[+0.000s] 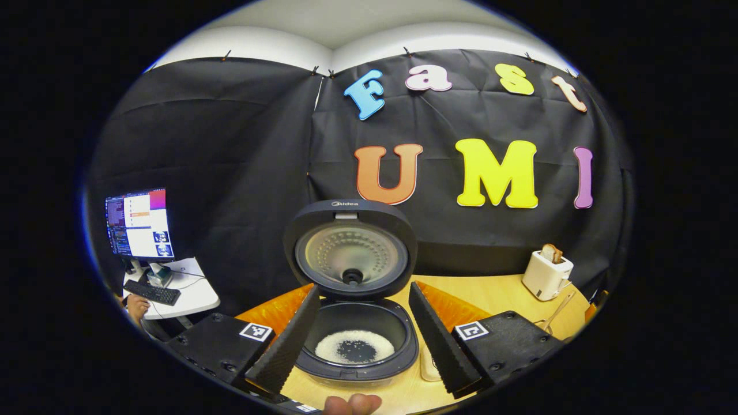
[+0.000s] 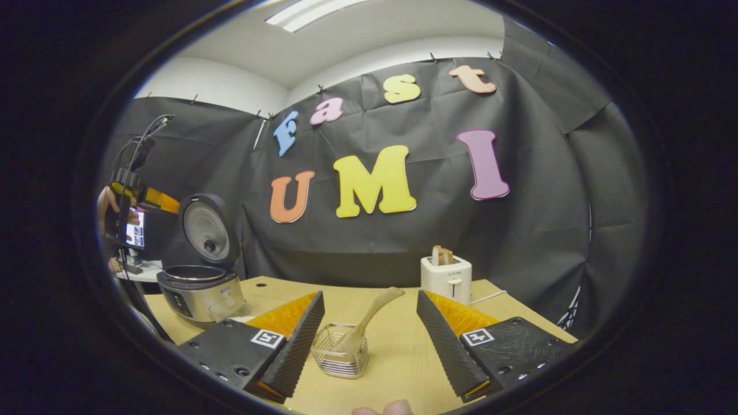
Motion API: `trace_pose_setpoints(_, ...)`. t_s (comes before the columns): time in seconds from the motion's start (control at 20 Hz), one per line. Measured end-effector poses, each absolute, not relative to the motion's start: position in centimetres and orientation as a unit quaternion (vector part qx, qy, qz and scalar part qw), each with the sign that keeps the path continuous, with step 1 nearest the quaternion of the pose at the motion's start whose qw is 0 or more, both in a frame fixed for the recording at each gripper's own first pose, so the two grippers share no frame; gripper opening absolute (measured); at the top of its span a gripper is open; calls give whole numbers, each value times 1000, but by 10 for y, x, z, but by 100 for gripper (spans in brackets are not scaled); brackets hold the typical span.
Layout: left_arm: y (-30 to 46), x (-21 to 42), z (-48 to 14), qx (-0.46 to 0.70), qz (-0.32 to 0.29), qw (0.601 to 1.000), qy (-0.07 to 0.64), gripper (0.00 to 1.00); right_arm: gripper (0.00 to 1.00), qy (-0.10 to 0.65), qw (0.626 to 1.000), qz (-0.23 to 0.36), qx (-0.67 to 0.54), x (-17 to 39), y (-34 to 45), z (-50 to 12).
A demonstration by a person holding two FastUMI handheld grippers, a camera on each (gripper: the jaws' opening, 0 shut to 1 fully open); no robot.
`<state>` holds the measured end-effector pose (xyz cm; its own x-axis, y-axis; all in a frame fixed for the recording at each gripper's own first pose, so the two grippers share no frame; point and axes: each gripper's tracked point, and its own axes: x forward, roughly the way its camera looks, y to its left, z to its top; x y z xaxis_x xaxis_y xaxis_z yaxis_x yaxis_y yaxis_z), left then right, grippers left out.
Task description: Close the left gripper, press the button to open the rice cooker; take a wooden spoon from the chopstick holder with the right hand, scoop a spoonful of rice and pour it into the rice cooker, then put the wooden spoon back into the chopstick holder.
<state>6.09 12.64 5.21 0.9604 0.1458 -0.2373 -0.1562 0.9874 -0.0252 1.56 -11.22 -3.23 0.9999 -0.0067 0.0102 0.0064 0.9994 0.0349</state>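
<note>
Table (image 2: 403,357): pale wood top, booth cloth behind its far edge.

Rice cooker (image 1: 354,340): stands near the table's left edge as the right gripper view shows it, lid (image 1: 350,248) swung up and upright on its rear hinge. In the left gripper view the inner pot lies open, with a ring of white rice (image 1: 354,346) on its dark bottom.

Toaster (image 2: 445,279): white, at the table's far edge toward the right, bread slices standing in its slots.

Left gripper (image 1: 361,340): fingers spread wide, nothing between them; hangs above the near side of the cooker, the open pot framed in the gap. In the right gripper view it shows farther off, held up in a hand (image 2: 106,204) beside the raised lid.

Right gripper (image 2: 369,343): fingers also wide apart, gripping nothing, low over the table's near edge.

Chopstick holder (image 2: 340,350): small wire basket on the table, between the right gripper's fingers but clear of both.

Wooden spoon (image 2: 372,317): stands in the holder, handle leaning up and to the right toward the toaster.

Off the table at left: side desk with lit monitor (image 1: 138,225) and keyboard (image 1: 153,293).
</note>
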Motion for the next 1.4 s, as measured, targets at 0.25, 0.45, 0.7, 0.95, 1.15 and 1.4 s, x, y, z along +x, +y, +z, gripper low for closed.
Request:
trace_pose_setpoints(0.25,98,34,34,-2,64,994,87,99,92,9,1000,-9,7,12,-119,-36)
trace_pose_setpoints(0.45,68,26,18,0,51,997,54,98,96,38,999,-18,20,19,-120,-46)
trace_pose_setpoints(0.7,46,27,6,-22,32,999,30,99,96,94,995,-13,29,47,-119,-68)
trace_pose_setpoints(0.95,46,21,-3,-22,12,999,30,98,96,139,988,-22,65,79,-127,-97)
trace_pose_setpoints(1.15,62,15,2,-8,21,1000,19,99,96,160,983,-16,84,111,-118,-112)
trace_pose_setpoints(1.4,83,8,5,11,45,999,19,99,89,170,979,-19,114,141,-113,-119)
